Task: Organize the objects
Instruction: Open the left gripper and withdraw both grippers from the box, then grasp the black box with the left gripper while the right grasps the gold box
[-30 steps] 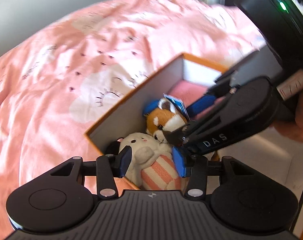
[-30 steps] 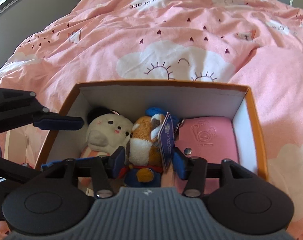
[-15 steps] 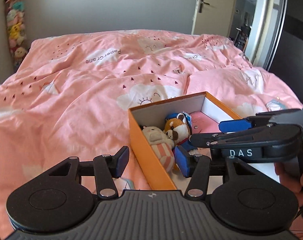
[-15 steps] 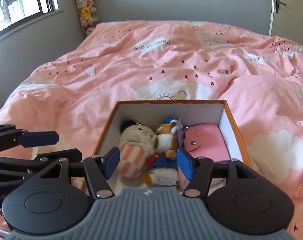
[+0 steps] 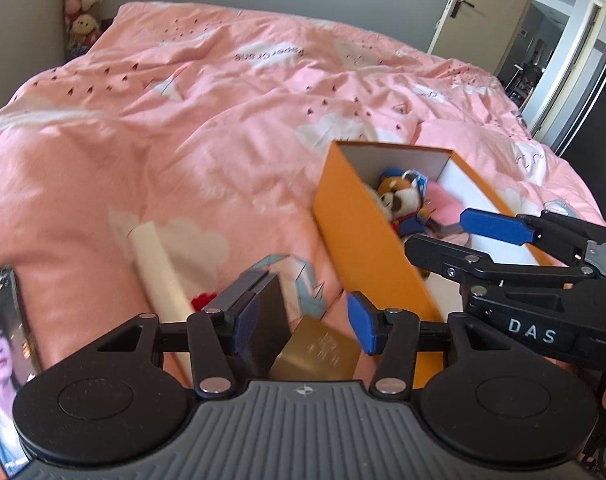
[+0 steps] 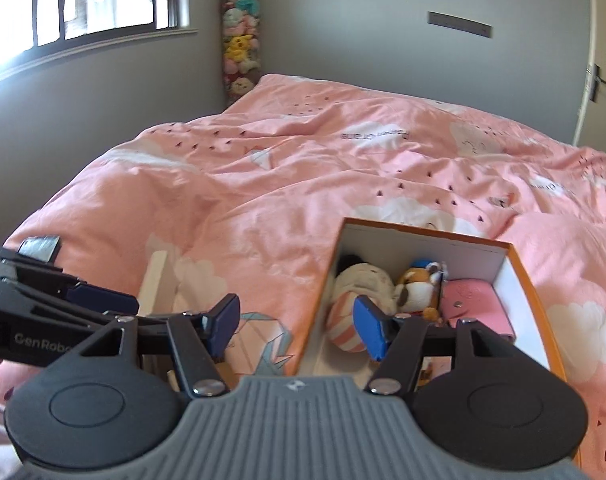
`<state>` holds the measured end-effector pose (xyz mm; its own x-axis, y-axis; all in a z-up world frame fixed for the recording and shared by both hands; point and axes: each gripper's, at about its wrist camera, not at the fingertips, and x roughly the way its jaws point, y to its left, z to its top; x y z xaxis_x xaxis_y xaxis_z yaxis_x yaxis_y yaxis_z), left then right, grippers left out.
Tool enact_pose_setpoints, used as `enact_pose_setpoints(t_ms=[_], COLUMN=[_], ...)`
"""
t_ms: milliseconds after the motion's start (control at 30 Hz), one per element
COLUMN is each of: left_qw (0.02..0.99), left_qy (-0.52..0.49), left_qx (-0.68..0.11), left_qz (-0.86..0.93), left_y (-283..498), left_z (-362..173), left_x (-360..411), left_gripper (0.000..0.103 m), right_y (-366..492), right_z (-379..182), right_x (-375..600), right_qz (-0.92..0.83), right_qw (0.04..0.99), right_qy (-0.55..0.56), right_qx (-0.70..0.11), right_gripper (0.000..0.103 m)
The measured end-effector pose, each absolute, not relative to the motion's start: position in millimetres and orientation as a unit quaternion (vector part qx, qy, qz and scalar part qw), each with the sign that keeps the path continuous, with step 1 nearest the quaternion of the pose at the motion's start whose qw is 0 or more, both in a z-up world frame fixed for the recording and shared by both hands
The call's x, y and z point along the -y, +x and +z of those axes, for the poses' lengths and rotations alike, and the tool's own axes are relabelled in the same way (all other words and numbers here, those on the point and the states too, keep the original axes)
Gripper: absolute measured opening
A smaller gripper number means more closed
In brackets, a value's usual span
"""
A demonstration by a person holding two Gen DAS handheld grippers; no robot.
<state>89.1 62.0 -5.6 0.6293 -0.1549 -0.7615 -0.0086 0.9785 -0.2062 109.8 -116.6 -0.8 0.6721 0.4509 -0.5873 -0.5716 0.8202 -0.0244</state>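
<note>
Where the left wrist view looks down over the pink duvet (image 5: 207, 128), we see the left gripper (image 5: 299, 322) with its blue pads apart and closing slightly, nothing pinched between them. A gold box (image 5: 317, 354) and a dark flat case (image 5: 265, 320) lie on the duvet just beyond the pads, seen through the gap, untouched. To the left lie a pale rolled tube (image 5: 159, 268), something small and red (image 5: 203, 301) beside it, and at the far left edge a printed portrait card (image 5: 1, 356). Right of centre stands the orange box (image 5: 363, 240), open-topped, white inside, holding a fox plush (image 5: 401, 200) and a pink pouch (image 5: 443, 204). The right gripper (image 5: 451, 234) reaches in from the right over the box's near end, its pads spread and empty. A shelf of plush toys (image 5: 81, 4) stands in the far left corner.

From the right wrist view, we find the right gripper (image 6: 297, 326) half spread, gripping nothing. The orange box (image 6: 537, 300) sits right of centre on the duvet (image 6: 263, 184), with a striped cream plush (image 6: 353, 304) at its left, the fox plush (image 6: 417, 290) in the middle and the pink pouch (image 6: 473, 304) at the right. The left gripper (image 6: 87, 280) comes in from the left, near the pale tube (image 6: 155, 280).
</note>
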Motion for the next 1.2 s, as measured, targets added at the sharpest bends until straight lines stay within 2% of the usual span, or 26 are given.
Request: enact_pose_setpoints(t_ms=[100,233,333,533,700,800,1033,1200], left_qw=[0.886,0.874,0.873,0.871,0.861,0.859,0.86,0.861], left_qy=[-0.1,-0.108,-0.098,-0.091,-0.088,-0.083,-0.098,-0.094], left_qx=[-0.451,-0.471,-0.475,-0.482,-0.499,-0.502,-0.498,-0.497], left_qz=[-0.045,-0.052,-0.046,-0.035,-0.043,-0.046,-0.051,-0.054], left_y=[81,69,65,62,62,61,61,61], left_z=[-15,-27,-31,-38,-49,-53,-58,-60], left_x=[-73,-87,-91,-97,-100,-100,-106,-105], left_gripper=[0.055,0.053,0.047,0.046,0.046,0.046,0.046,0.048], right_y=[97,86,87,88,85,84,81,83], right_z=[-3,-9,-20,-40,-58,-68,-85,-96], right_x=[102,85,74,55,40,34,20,11], right_qz=[0.308,0.343,0.357,0.375,0.377,0.367,0.343,0.333], right_qw=[0.897,0.872,0.854,0.817,0.794,0.788,0.781,0.775], right_qy=[-0.134,-0.163,-0.173,-0.223,-0.256,-0.284,-0.34,-0.368], right_qx=[-0.289,-0.307,-0.337,-0.378,-0.402,-0.405,-0.395,-0.39], right_gripper=[0.064,0.053,0.051,0.045,0.043,0.045,0.064,0.071])
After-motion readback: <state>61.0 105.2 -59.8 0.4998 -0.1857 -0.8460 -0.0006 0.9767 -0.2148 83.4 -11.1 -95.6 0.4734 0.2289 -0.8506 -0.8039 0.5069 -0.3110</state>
